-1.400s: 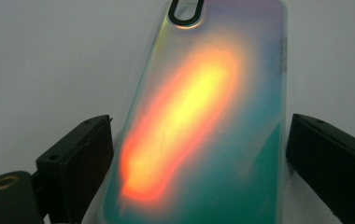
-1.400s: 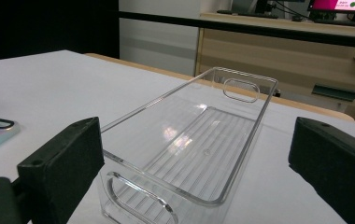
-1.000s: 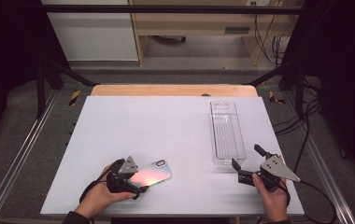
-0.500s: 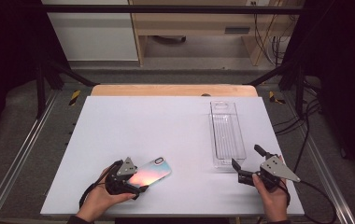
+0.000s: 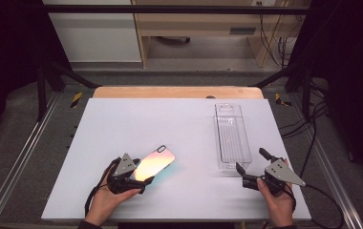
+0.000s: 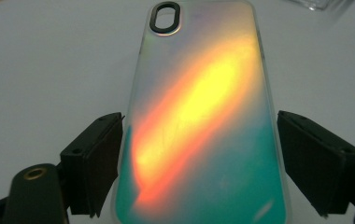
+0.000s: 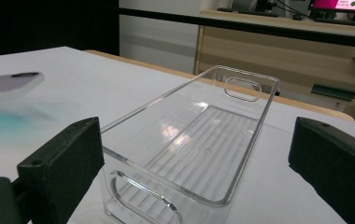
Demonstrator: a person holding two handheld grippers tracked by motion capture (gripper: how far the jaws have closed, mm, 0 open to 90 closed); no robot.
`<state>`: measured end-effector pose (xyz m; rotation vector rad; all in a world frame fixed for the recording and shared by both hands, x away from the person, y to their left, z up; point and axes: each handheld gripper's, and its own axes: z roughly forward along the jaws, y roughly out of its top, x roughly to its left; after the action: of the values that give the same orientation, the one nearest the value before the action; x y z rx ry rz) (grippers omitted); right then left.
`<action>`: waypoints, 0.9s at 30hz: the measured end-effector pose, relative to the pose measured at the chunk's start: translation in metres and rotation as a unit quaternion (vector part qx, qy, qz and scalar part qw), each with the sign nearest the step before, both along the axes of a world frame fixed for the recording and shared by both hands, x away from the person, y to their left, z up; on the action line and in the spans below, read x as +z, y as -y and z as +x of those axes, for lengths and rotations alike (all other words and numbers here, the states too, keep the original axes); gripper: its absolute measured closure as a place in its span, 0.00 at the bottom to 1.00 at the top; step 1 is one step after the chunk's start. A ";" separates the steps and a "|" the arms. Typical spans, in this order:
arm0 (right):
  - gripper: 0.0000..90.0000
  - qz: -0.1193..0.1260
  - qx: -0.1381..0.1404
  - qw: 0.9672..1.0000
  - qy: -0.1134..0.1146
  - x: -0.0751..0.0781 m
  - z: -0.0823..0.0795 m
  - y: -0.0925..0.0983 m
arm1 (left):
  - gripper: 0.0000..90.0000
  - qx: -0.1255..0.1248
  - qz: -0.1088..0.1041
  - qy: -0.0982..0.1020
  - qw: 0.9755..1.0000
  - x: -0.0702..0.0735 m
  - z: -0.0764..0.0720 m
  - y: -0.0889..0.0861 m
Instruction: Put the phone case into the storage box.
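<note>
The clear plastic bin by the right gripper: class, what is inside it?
Nothing: the clear plastic bin shows only its own ribbed floor. The phone case lies apart, on the table.

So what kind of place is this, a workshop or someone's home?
Most likely a lab recording bench: a white tabletop framed by metal rails, loose cables on the floor, and a monitor on a desk behind.

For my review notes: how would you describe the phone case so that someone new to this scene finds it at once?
On the white table, look at the near left part, just ahead of the left gripper. The phone case lies between that gripper's jaws, its black-ringed camera cutout at the far end. Its shiny orange-to-teal sheen sets it apart from the clear plastic bin on the right.
</note>
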<state>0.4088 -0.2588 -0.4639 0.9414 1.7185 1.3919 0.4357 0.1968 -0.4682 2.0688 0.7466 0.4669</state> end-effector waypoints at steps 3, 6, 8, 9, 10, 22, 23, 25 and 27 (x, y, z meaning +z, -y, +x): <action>0.04 0.001 -0.007 1.000 -0.010 0.002 0.000 -0.002 | 0.19 0.009 -0.017 0.021 1.000 0.004 0.002 0.001; 0.03 0.002 -0.013 1.000 -0.019 0.003 0.000 -0.004 | 0.19 0.015 -0.023 0.030 0.999 0.006 0.001 0.000; 0.04 0.006 -0.021 0.999 -0.028 0.007 0.000 -0.008 | 0.19 0.021 -0.036 0.036 0.998 0.007 0.001 0.000; 0.04 0.007 -0.022 0.999 -0.029 0.009 0.000 -0.010 | 0.19 0.022 -0.040 0.037 0.998 0.007 0.000 0.000; 0.05 0.009 -0.023 0.999 -0.030 0.011 0.000 -0.011 | 0.19 0.024 -0.043 0.041 0.998 0.007 0.000 0.000; 0.07 0.004 0.018 0.998 -0.060 0.048 0.008 -0.057 | 0.19 0.029 -0.056 0.058 0.996 0.008 -0.007 -0.001; 0.07 -0.001 0.023 0.998 -0.063 0.051 0.011 -0.062 | 0.19 0.031 -0.058 0.060 0.996 0.008 -0.008 -0.003; 0.07 -0.005 0.035 0.997 -0.071 0.057 0.015 -0.072 | 0.19 0.031 -0.060 0.060 0.996 0.008 -0.009 -0.003; 0.08 -0.009 0.042 0.995 -0.085 0.062 0.021 -0.083 | 0.19 0.033 -0.060 0.065 0.995 0.009 -0.009 -0.004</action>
<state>0.4295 -0.1758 -0.4018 1.0130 1.9133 1.3799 0.4266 0.2011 -0.4587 1.8869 0.7492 0.5741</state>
